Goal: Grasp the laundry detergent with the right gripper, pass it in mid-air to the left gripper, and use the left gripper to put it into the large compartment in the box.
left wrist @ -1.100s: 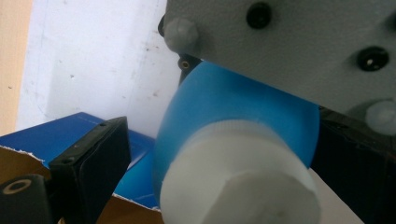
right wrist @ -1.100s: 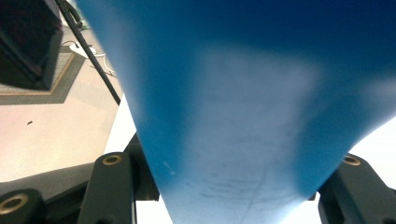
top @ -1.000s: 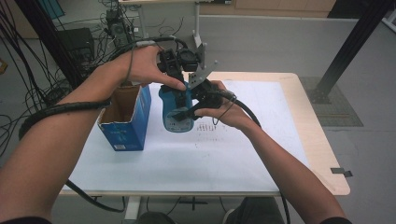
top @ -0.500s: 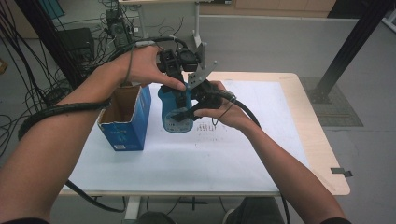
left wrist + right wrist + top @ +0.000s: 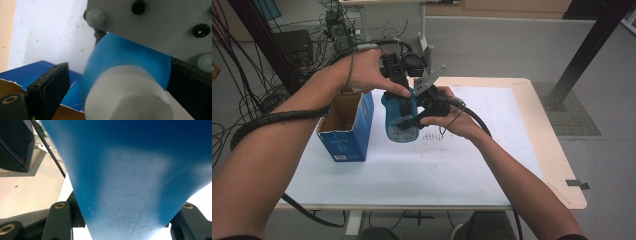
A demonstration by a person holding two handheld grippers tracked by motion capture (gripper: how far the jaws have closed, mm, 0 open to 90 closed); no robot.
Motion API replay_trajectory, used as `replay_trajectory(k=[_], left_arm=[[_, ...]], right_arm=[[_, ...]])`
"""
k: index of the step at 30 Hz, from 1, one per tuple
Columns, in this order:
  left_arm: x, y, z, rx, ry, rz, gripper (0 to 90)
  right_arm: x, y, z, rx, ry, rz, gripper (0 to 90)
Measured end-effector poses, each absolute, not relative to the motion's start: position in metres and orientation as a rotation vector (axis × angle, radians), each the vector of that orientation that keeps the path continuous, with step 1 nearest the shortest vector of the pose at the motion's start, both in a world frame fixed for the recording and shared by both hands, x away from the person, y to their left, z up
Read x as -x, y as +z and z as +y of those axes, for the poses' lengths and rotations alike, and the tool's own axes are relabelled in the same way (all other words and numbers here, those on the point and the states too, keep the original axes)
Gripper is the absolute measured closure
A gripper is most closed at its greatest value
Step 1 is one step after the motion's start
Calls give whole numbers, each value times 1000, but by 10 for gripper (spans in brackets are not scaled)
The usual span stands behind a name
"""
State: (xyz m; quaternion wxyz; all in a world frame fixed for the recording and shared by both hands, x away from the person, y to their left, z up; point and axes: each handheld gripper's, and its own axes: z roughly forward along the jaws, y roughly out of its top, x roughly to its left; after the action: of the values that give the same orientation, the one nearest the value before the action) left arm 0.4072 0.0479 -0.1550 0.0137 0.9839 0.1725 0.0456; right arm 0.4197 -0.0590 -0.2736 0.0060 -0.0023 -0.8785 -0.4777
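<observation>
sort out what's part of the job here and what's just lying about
In use:
- blue bottle, clamped in the right tool
- its white cap, with the left tool at it
- open blue box beside it

Lying about:
- white sheet on the table
- cables on the floor

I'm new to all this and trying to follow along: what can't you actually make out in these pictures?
- Bottle label, high view: too small to read.
- Bottle body, right gripper view: too close, blurred.
- Left gripper, left gripper view: the cap covers one jaw, so contact is unclear.
- Box inside, high view: the person's forearm and shadow hide it.
- Marks on the table sheet, high view: too small to read.
</observation>
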Motion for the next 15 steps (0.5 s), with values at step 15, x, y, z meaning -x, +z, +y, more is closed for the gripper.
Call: replay_trajectory(k=[15], left_arm=[[-408,-156,48,-3061,132,538,66]], right_arm=[[-421,-274,-59,0,-1497,-2753,430]])
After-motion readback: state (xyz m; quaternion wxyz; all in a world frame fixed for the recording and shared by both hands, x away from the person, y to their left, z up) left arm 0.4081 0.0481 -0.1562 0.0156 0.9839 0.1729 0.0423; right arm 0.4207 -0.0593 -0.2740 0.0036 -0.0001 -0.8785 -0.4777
